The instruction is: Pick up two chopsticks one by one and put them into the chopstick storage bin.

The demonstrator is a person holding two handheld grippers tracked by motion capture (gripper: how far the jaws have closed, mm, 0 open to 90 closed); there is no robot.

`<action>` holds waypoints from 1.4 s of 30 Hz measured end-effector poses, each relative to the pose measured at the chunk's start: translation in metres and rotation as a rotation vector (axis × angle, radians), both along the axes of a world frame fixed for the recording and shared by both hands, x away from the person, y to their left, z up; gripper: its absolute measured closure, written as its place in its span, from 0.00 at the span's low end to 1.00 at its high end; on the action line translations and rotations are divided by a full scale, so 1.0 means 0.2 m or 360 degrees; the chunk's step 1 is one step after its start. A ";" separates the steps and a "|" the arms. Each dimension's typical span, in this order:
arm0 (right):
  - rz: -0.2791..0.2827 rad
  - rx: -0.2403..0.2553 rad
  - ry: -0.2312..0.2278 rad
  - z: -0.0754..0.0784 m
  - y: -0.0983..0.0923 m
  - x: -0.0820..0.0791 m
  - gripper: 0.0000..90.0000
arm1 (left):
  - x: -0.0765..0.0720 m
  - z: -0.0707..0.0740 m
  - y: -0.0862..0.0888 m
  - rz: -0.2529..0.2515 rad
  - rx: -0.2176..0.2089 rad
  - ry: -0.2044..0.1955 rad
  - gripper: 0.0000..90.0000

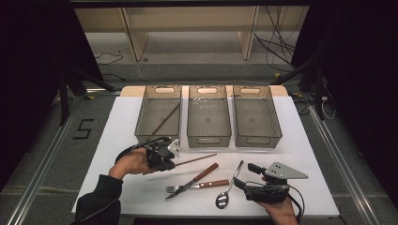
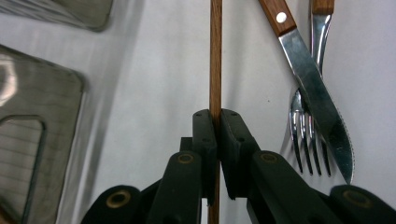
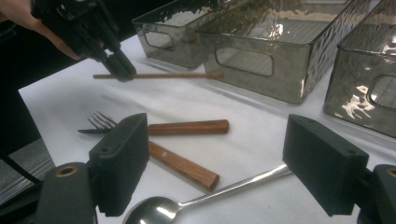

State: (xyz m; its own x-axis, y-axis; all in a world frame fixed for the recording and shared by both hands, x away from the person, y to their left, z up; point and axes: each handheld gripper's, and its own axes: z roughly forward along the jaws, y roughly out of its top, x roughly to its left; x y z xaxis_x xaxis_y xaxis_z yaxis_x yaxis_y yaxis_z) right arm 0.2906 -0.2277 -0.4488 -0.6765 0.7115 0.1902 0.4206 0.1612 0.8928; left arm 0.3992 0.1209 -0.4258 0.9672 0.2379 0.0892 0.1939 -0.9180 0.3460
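Observation:
My left gripper (image 1: 172,163) (image 2: 218,116) is shut on a thin wooden chopstick (image 1: 197,159) (image 2: 215,56), near one end of it. In the right gripper view the left gripper (image 3: 119,67) holds the chopstick (image 3: 177,75) level, a little above the white table, in front of the bins. A second chopstick (image 1: 165,119) leans inside the left bin (image 1: 158,133). My right gripper (image 1: 245,176) (image 3: 219,154) stands open near the front edge, with the spoon (image 1: 227,190) (image 3: 187,205) lying on the table below its jaws.
Three clear grey bins stand side by side at the back: the left one, the middle (image 1: 209,136) and the right (image 1: 257,136). A wooden-handled knife (image 1: 197,178) (image 2: 317,93) and fork (image 1: 206,185) (image 2: 306,135) lie crossed mid-table on the white table (image 1: 300,154).

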 end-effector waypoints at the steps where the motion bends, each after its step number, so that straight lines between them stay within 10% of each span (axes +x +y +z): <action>1: 0.0000 0.0000 0.0000 0.00 0.00 0.00 0.26 | 0.00 0.02 0.01 0.0041 -0.0026 -0.0003 0.94; 26: 0.0002 -0.0002 0.0004 0.00 0.00 0.00 0.26 | 0.11 0.19 0.18 0.0597 -0.0333 -0.0089 0.94; 42: -0.0004 0.0001 0.0010 -0.01 0.00 0.00 0.26 | 0.23 0.33 0.31 0.0775 -0.0465 -0.0193 0.94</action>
